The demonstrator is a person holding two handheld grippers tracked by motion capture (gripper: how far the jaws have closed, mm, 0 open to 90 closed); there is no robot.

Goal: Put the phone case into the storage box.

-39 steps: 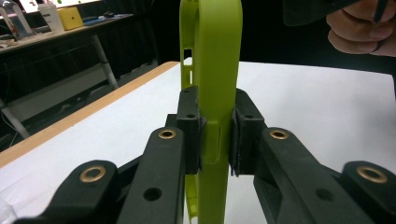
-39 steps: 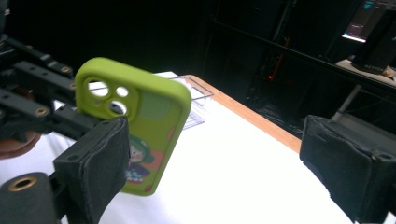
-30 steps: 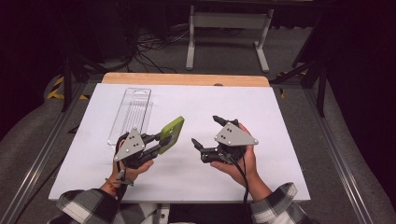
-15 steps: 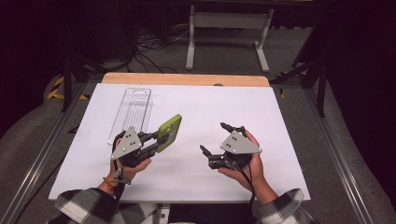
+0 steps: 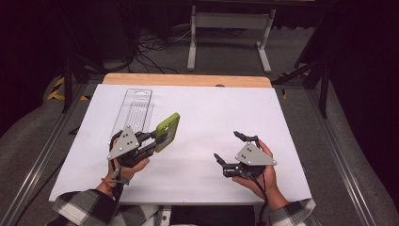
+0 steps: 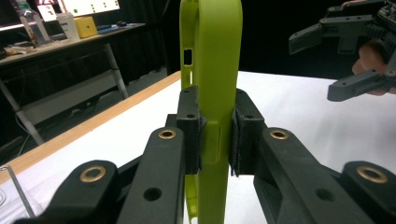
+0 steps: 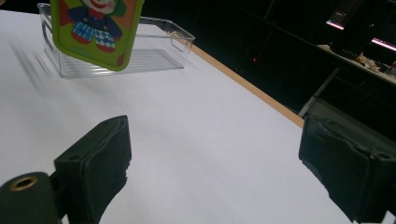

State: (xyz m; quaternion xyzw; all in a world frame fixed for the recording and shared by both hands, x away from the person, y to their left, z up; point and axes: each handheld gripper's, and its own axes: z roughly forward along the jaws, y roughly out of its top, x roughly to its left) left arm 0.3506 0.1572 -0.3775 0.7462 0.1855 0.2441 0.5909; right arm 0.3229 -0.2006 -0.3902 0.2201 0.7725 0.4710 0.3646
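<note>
The left claw [image 5: 149, 141] is clamped on a green phone case [image 5: 167, 131] — both pads press its thin edges, seen close up in the left gripper view [image 6: 212, 140], where the case [image 6: 212, 56] stands upright between the jaws. The case is held above the white worktop [image 5: 202, 117], at about 8 o'clock from the worktop's centre. A clear plastic tray [image 5: 133, 110] lies on the worktop just beyond the case, toward 10 o'clock. The right claw [image 5: 229, 148] is at about 4 o'clock, well apart from the left one, jaws spread wide with nothing between them. In the right gripper view the case [image 7: 95, 32] shows a cartoon print, with the tray [image 7: 154, 51] behind it.
</note>
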